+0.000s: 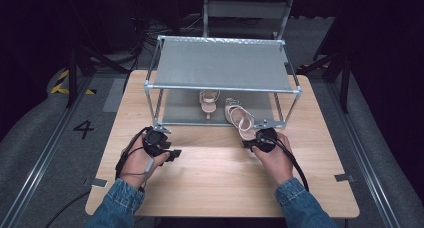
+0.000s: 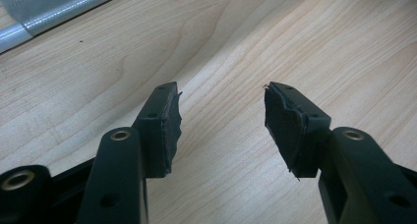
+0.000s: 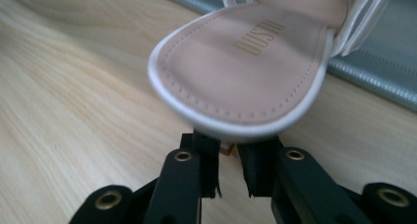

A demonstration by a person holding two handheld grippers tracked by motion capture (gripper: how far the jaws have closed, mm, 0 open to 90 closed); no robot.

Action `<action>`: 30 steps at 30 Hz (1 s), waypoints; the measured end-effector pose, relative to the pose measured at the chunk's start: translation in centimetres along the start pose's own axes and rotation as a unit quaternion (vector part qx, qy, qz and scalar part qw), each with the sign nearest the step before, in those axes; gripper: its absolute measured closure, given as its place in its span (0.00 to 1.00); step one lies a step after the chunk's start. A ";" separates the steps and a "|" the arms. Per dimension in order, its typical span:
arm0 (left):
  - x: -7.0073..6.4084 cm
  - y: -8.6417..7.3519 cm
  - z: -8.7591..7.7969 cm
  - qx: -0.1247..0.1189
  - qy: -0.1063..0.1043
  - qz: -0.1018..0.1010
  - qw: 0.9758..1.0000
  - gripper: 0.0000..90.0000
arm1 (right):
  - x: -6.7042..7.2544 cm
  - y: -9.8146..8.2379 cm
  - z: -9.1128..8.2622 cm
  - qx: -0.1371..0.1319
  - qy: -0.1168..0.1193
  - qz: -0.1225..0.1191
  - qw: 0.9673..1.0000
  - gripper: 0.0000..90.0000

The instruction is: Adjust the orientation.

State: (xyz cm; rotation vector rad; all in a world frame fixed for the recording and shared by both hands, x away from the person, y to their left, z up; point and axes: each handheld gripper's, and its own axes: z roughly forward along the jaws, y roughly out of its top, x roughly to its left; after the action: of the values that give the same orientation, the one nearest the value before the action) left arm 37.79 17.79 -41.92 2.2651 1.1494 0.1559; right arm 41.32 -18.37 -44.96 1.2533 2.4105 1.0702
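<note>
Our right tongs [image 3: 228, 170] pinched the pale leather sandal [image 3: 246, 71] by its rounded toe edge; left tongs [image 2: 221, 121] gaped empty over bare woodgrain surface [image 2: 246, 42].

Recording lab – dark curtains [image 1: 30, 48], floor rails [image 1: 40, 163]

From my feed: a pale wooden desk [image 1: 210, 188] on grey carpet [image 1: 45, 138] (marked "4" [image 1: 83, 129]) — dark curtains behind, cables [image 1: 150, 33] trailing.

Blue denim sleeves [image 1: 120, 198] cover both forearms. Each hand carries black tongs, left [image 2: 222, 121] and right [image 3: 227, 172], with brass-ringed screw holes, torn black pads [image 2: 282, 126] and black cables [image 1: 295, 163].
</note>
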 end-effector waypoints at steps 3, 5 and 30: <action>0.0 0.0 0.0 0.000 -0.001 -0.001 1.000 0.53 | -0.1 0.8 0.7 0.012 0.000 -0.006 1.000 0.88; 0.0 -0.1 0.0 0.000 0.000 -0.002 1.000 0.53 | -0.1 1.2 1.1 0.015 -0.005 -0.011 1.000 0.88; 0.8 -1.7 -0.9 -0.001 0.008 -0.021 1.000 0.53 | -1.4 6.8 5.6 0.028 -0.045 -0.053 0.997 0.89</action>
State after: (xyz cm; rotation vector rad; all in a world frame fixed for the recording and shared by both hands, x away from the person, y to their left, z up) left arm 36.79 19.61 -42.31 2.2394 1.2042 0.1589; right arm 49.19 -14.14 -44.43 1.1506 2.4247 0.9038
